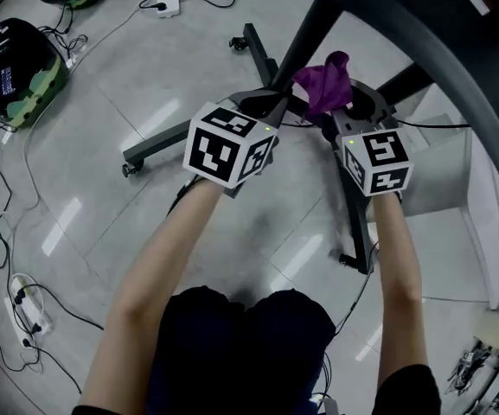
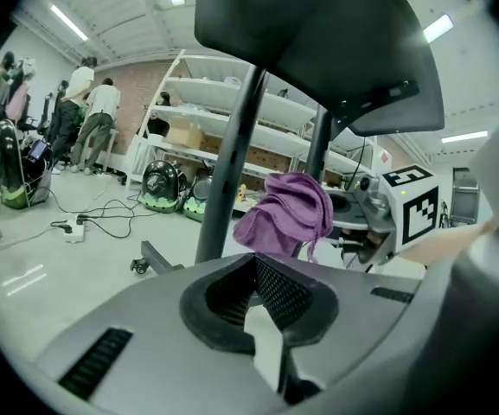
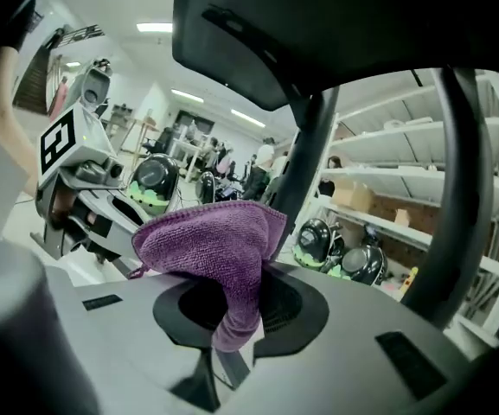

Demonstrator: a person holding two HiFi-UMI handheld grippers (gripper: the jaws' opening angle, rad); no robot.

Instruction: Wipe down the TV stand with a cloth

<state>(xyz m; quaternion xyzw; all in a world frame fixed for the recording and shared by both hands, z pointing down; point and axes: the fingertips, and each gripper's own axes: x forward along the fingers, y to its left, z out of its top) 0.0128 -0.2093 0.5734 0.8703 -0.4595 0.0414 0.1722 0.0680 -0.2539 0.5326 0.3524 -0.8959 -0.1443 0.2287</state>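
The TV stand has a black pole [image 1: 312,26] that rises from a base with wheeled legs [image 1: 169,142] on the floor. Its dark screen [image 2: 318,41] hangs overhead. A crumpled purple cloth [image 1: 325,82] sits beside the foot of the pole, and my right gripper [image 1: 333,118] is shut on it. In the right gripper view the cloth [image 3: 210,240] bulges up out of the right gripper [image 3: 230,322], with the pole [image 3: 305,158] just behind. My left gripper [image 1: 269,104] is near the pole's left side. In the left gripper view the left gripper [image 2: 254,271] looks shut and holds nothing.
Black and green bags [image 1: 11,66] and a power strip [image 1: 168,5] with cables lie on the tiled floor at the back left. Another power strip [image 1: 24,305] lies at the front left. A white cabinet [image 1: 484,206] stands to the right. Shelves [image 2: 232,102] and people [image 2: 85,111] are farther off.
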